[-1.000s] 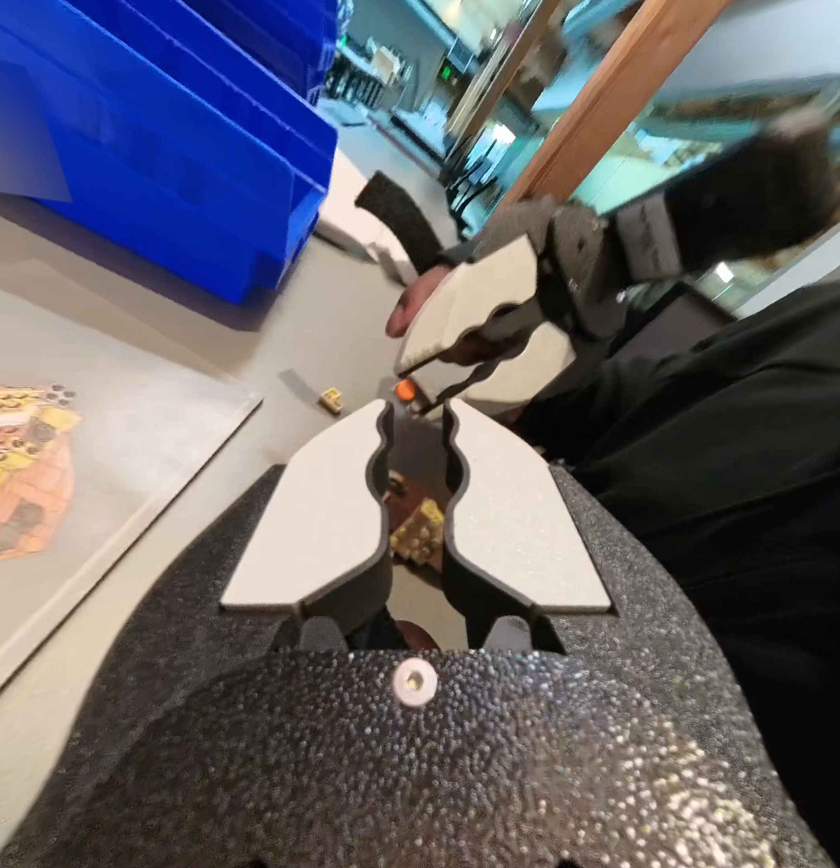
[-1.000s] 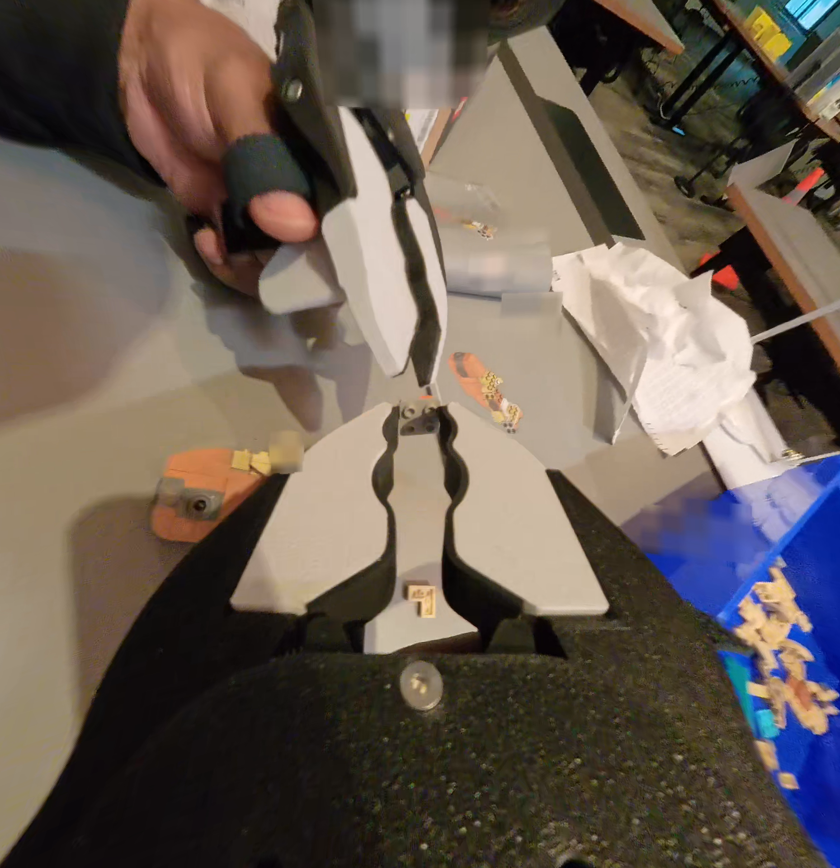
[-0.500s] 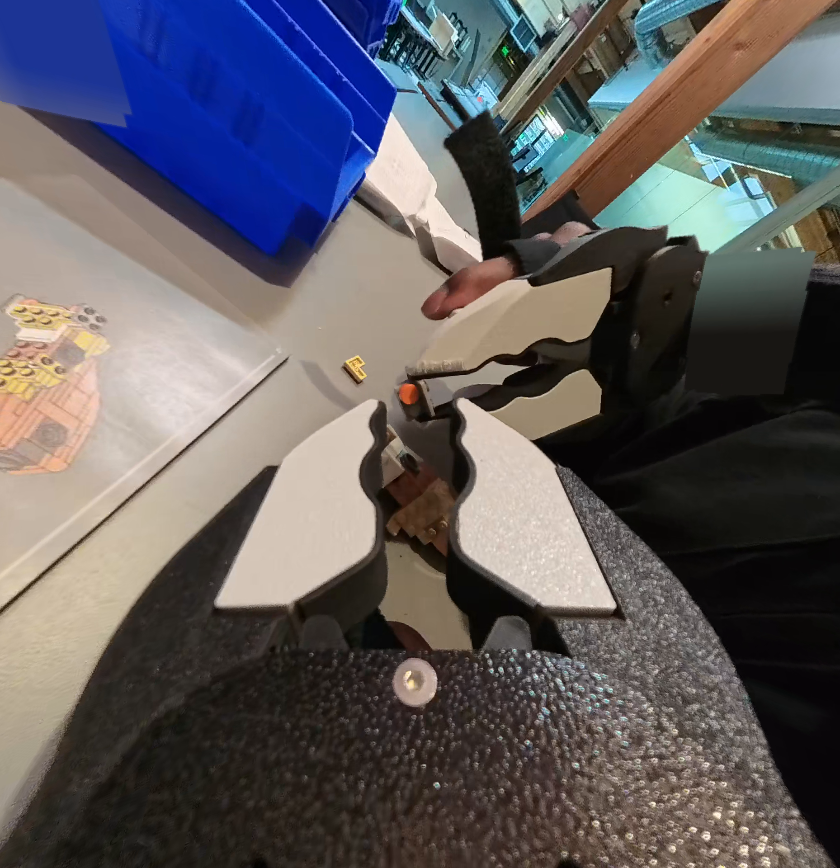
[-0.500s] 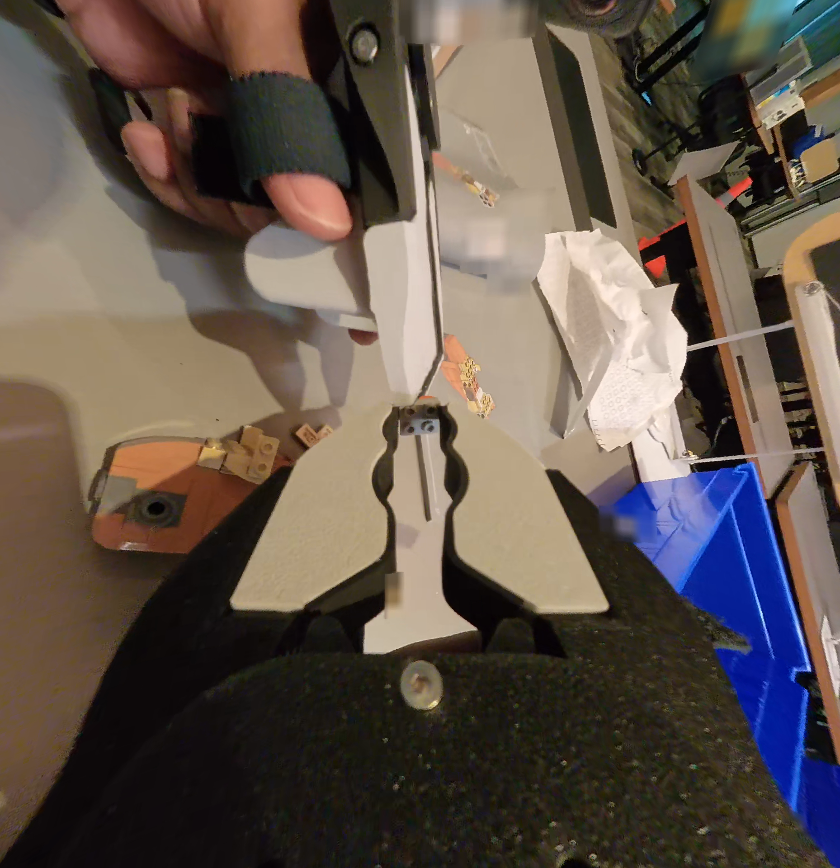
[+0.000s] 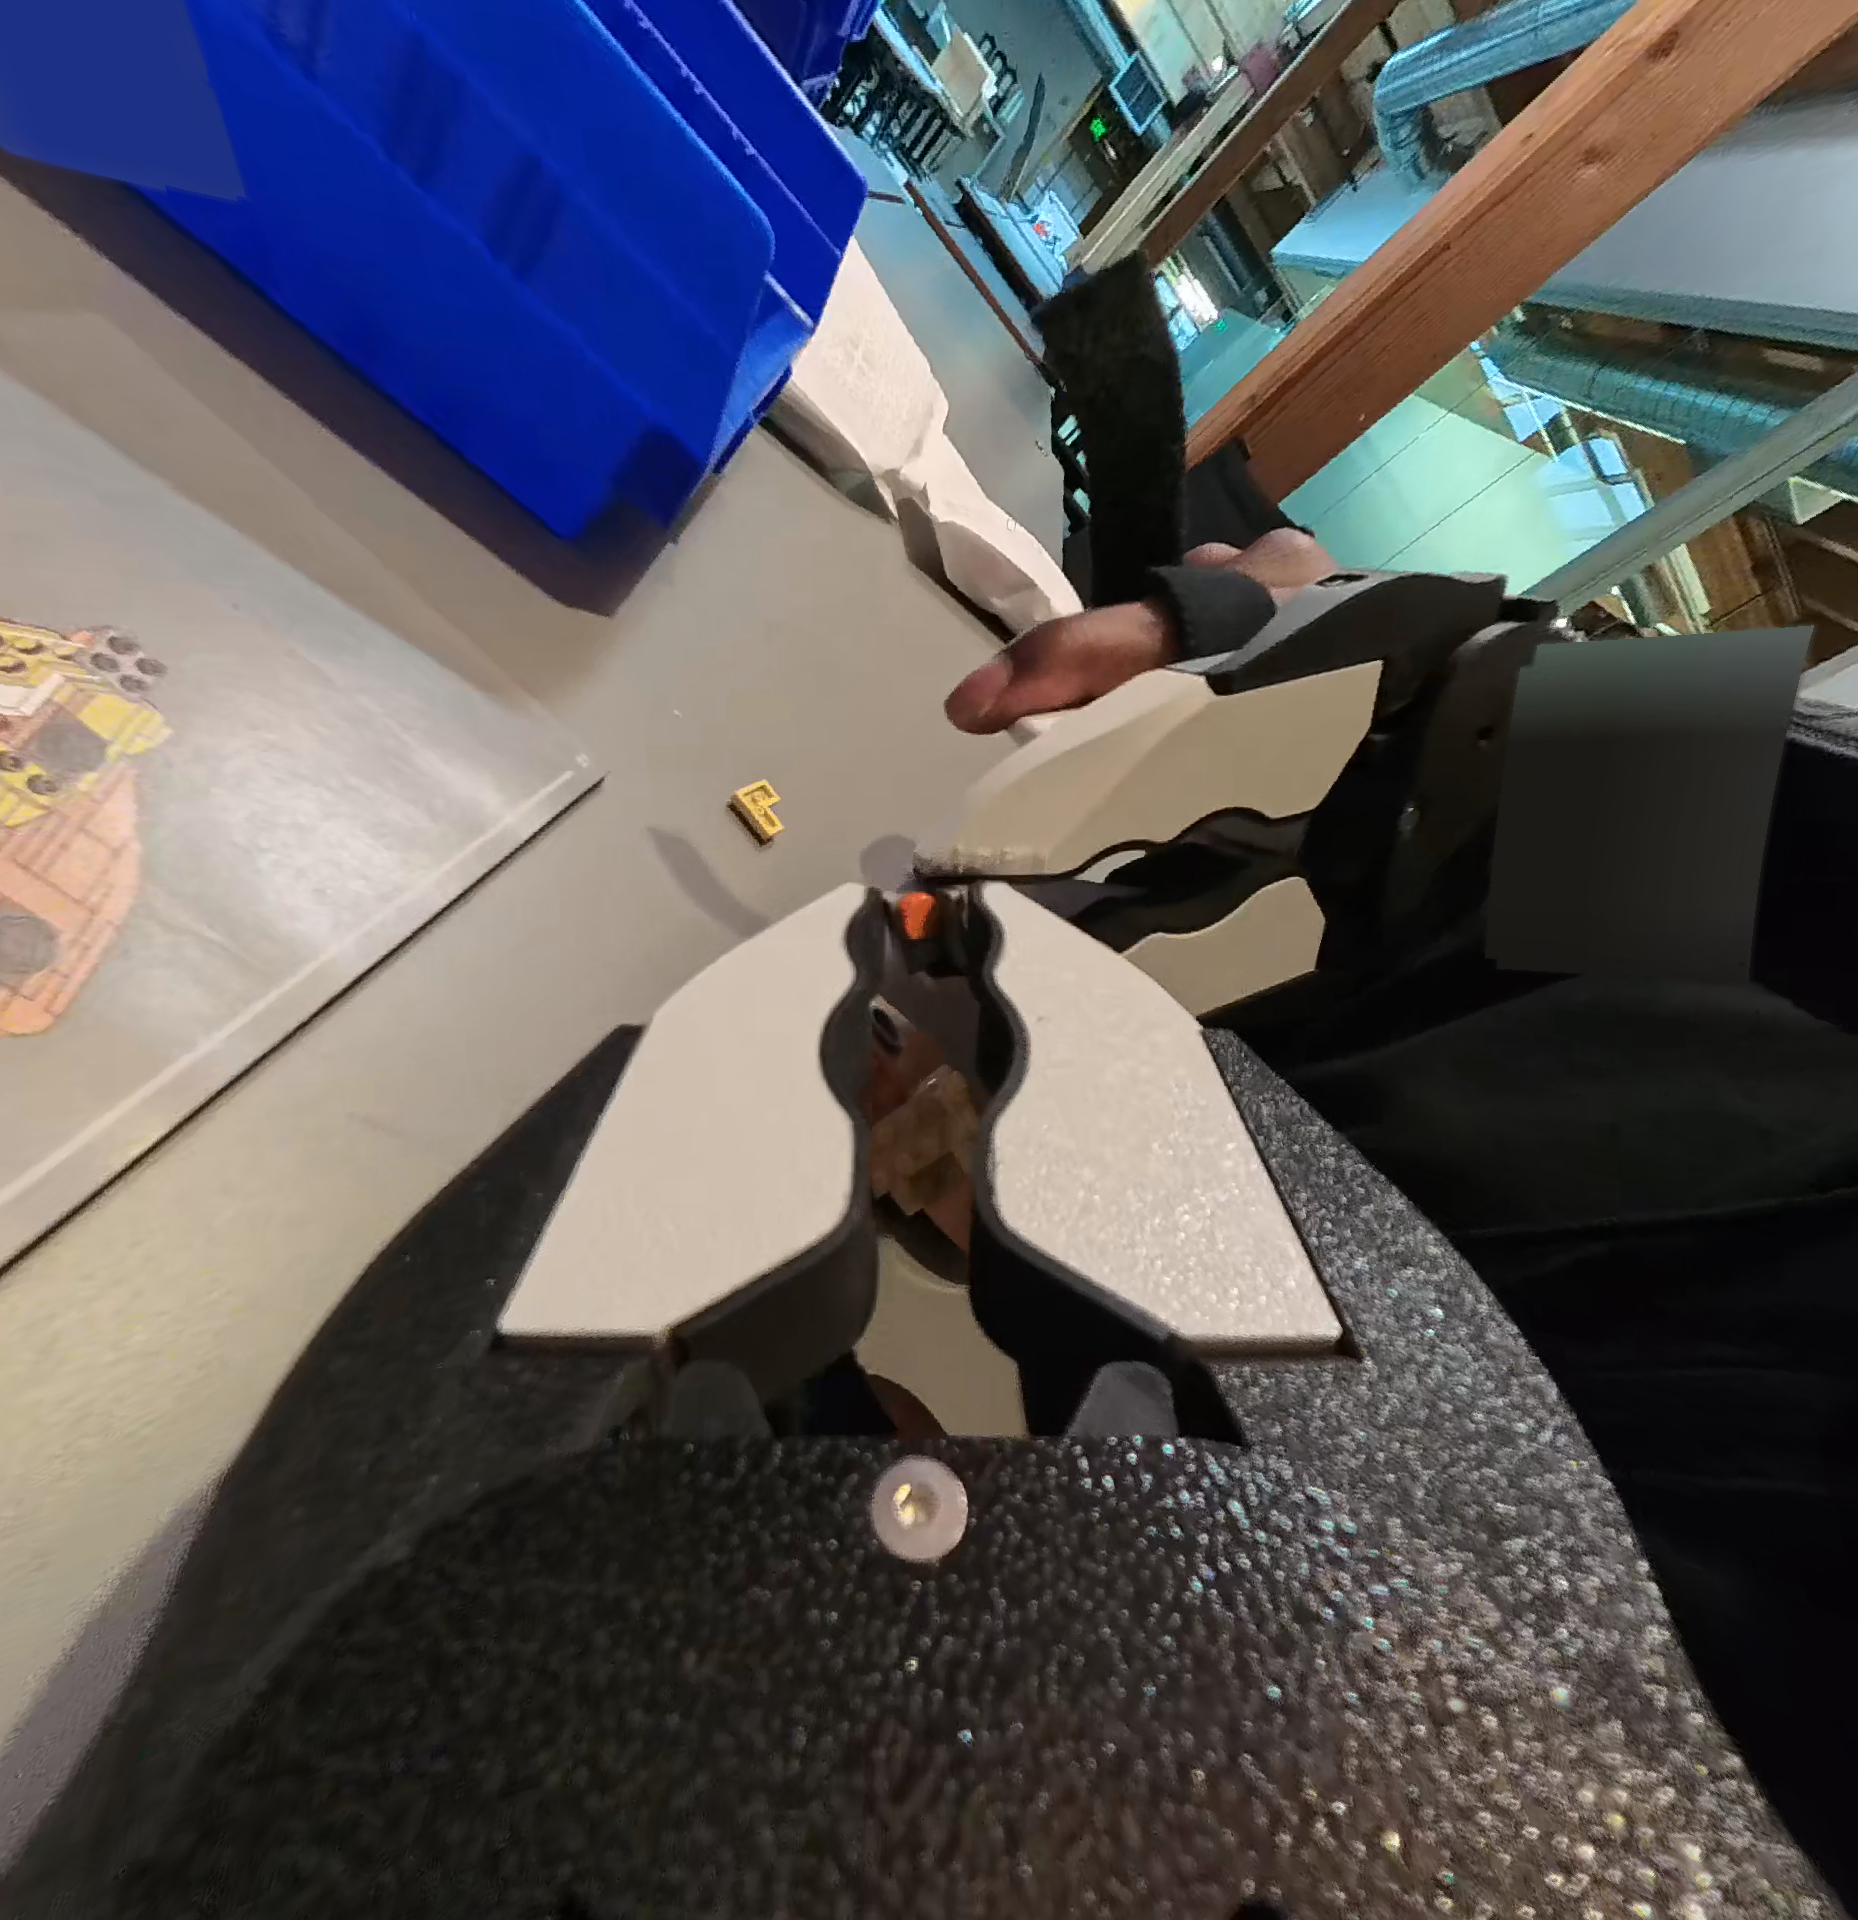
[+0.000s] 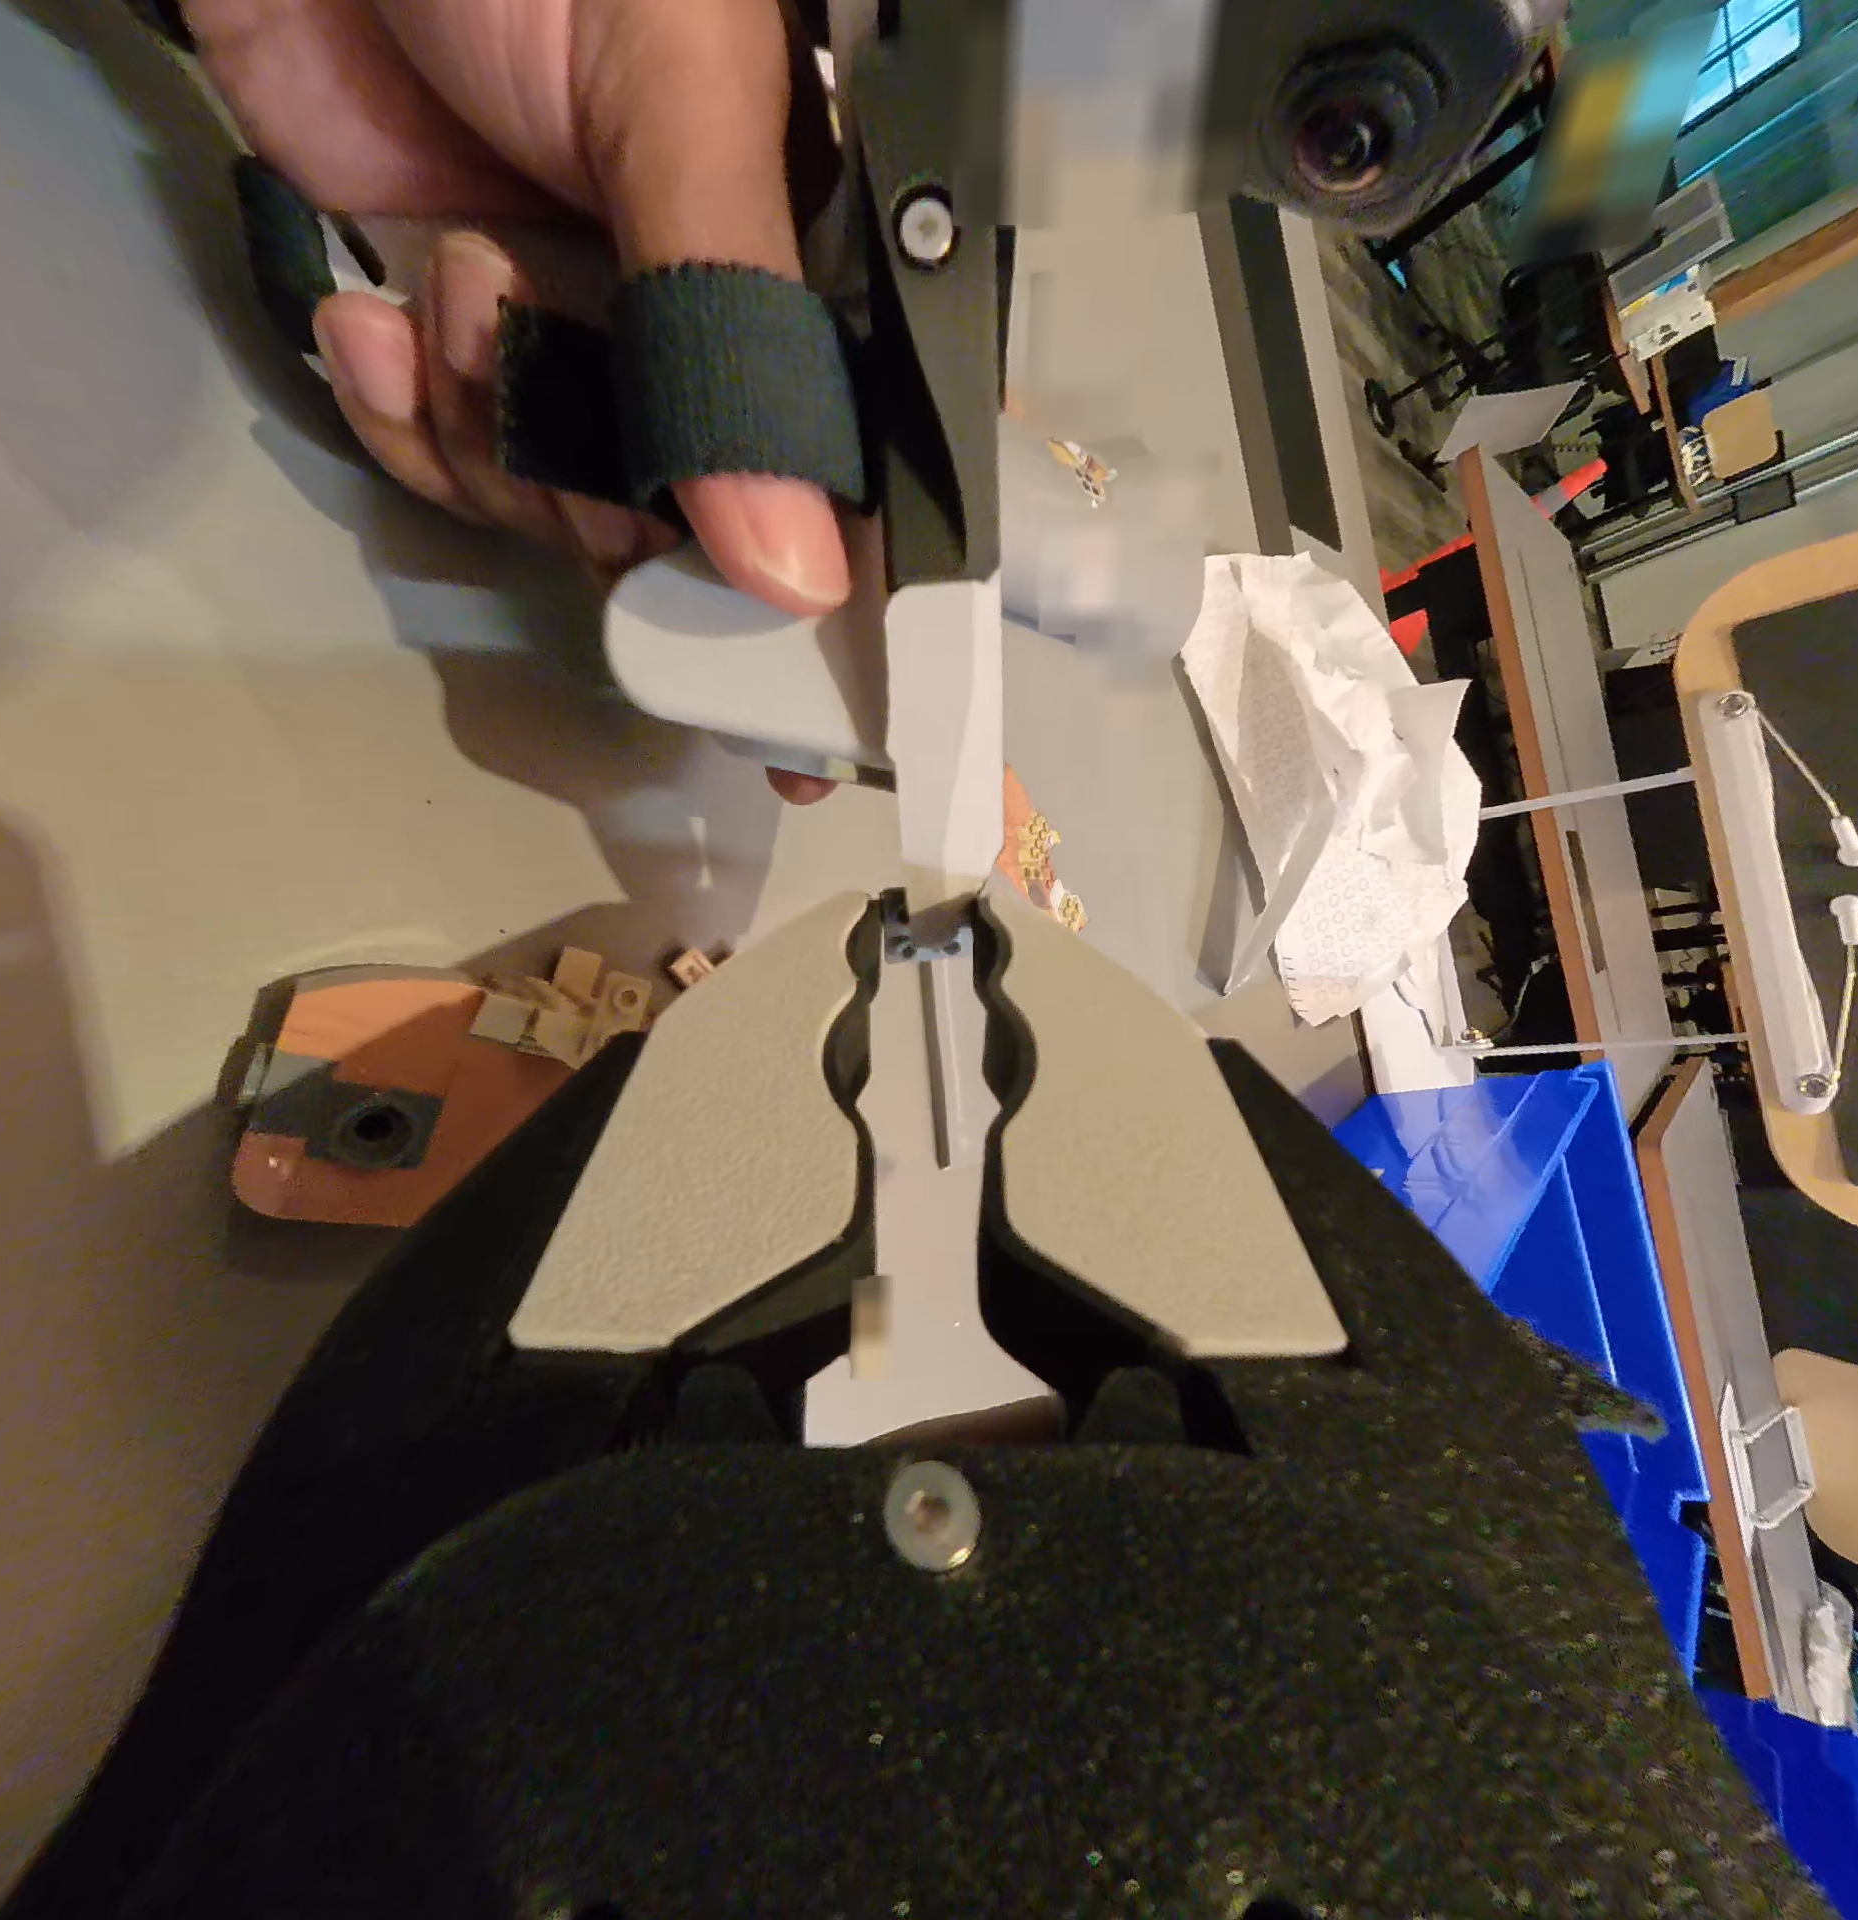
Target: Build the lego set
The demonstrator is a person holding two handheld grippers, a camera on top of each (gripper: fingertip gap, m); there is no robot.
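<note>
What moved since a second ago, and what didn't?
The two grippers came together: the left gripper now meets the right gripper tip to tip, closing on its small grey piece. The right gripper kept its hold. The yellow piece and the orange model stayed on the table.

The left gripper [image 5: 920,914] has matt, grainy pale fingers in a rough, speckled black housing with a shiny metal screw [image 5: 918,1505]. Beside it, the blue bins [image 5: 468,239] look like smooth glossy plastic. Beyond the right gripper [image 6: 930,920], the crumpled paper [image 6: 1330,810] is white and creased.
</note>
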